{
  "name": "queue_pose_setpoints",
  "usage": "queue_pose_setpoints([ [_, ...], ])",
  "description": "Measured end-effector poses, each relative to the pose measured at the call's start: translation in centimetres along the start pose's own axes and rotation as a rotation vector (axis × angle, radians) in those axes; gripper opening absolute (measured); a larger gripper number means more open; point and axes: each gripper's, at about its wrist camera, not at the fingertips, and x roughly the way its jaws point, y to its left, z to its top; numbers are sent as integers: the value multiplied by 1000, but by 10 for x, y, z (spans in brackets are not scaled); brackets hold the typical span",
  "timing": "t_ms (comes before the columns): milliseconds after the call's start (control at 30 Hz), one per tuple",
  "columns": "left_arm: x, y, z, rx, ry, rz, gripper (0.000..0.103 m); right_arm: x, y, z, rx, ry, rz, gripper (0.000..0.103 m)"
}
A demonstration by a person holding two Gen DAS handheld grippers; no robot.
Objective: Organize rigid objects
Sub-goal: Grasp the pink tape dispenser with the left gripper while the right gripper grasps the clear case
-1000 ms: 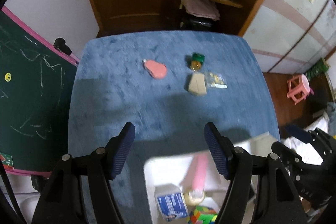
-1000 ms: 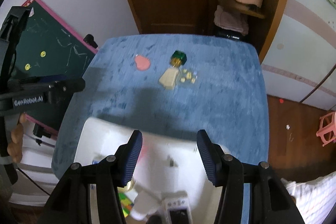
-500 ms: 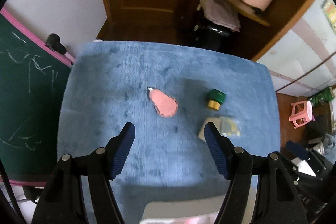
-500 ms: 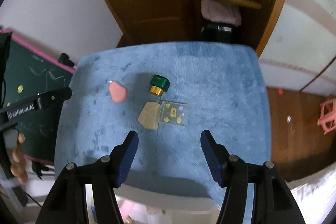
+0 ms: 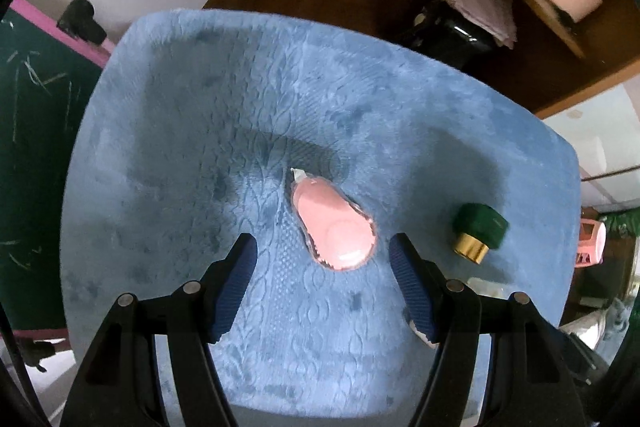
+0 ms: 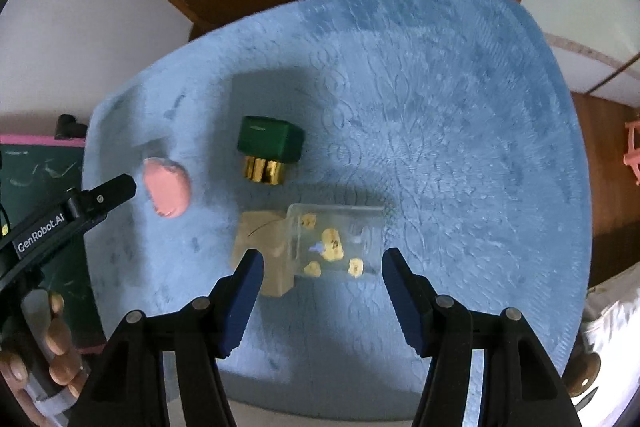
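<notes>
1. Progress, as judged from the layout: 3 loose items lie on the blue cloth-covered table point(image 6: 460, 131), none gripped. No container or target spot shows in either view, so how much sorting is done cannot be told.
2. Pink teardrop-shaped item point(image 5: 334, 223): flat on the cloth, just ahead of the left gripper point(image 5: 323, 287) and roughly centred on its gap. Jaws stand apart, nothing between the pads, no contact visible.
3. Clear jar with yellow patterns point(image 6: 334, 241): on its side, beige lid point(image 6: 262, 251) toward the left of the right wrist view. Right gripper point(image 6: 320, 293) hangs over it with jaws apart and empty; the left pad overlaps the lid in the picture, but touching or above cannot be told.
4. Green bottle with gold collar point(image 6: 269, 147): lying on its side just beyond the jar, between jar and pink item, untouched.
5. Likely left to do: grasp the pink item and the jar, then the green bottle, and carry all 3 off.
6. Hidden or unclear:
   - In the left wrist view the jar is only a pale sliver behind the right finger.
   - Pink item's identity uncertain; a whitish tip and ridged edge show.
   - Jar contents versus printed decoration: cannot tell.
   - The person's hand point(image 6: 48, 351) on the left handle is cut off by the frame edge.
</notes>
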Motion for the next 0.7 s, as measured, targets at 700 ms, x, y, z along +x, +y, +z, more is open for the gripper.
queue_pose_setpoints([
  [700,41,-5,3,-94,44,19,72,38,-2,27,25,76,-66,74],
])
